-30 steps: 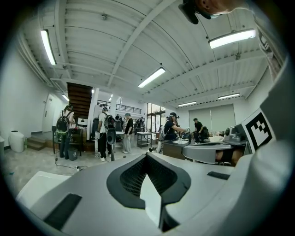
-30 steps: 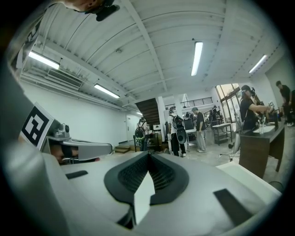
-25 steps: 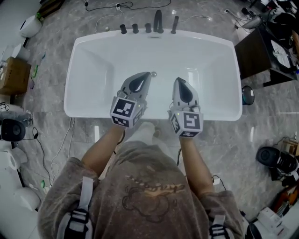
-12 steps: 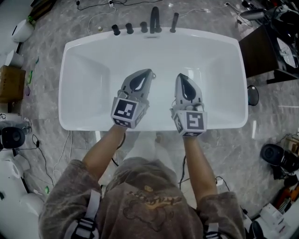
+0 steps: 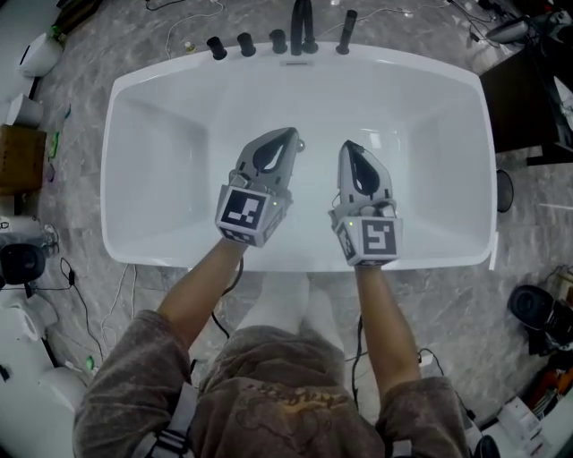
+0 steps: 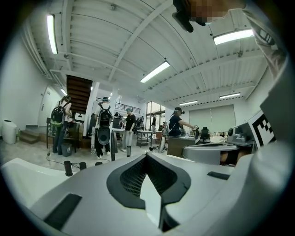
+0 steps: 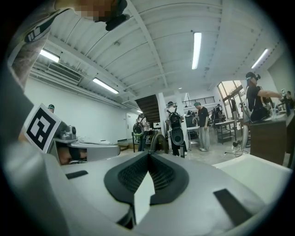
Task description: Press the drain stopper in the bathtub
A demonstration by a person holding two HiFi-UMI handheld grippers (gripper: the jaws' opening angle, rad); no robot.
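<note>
Change: the bathtub (image 5: 412, 58) takes up more of the head view than a second ago, and its near rim now sits lower in that view; both grippers reach further in over the basin, still side by side.
Left gripper (image 5: 288, 134): hangs over the middle of the tub; in the left gripper view (image 6: 147, 156) its jaws are clenched to a point with nothing between them.
Right gripper (image 5: 351, 148): just beside the left one, pointing the same way; in the right gripper view (image 7: 148, 156) its jaws are likewise pressed together and empty.
Drain stopper (image 5: 301, 143): a small round metallic knob on the tub floor, just to the right of the left gripper's tip; I cannot tell whether they touch.
Materials: the tub is smooth glossy white, rectangular with rounded corners; the gripper shells are matt grey, and ribbed dark pads ring the jaw tips.
Fittings: a black spout (image 5: 302, 22) and black knobs (image 5: 244, 43) stand on the far rim.
Surroundings: grey marbled floor (image 5: 81, 116), a cardboard box (image 5: 20, 159) at the left, a dark cabinet (image 5: 528, 98) at the right, loose cables (image 5: 125, 295).
Background: people (image 6: 103, 126) stand far off under strip lights (image 6: 155, 72).
</note>
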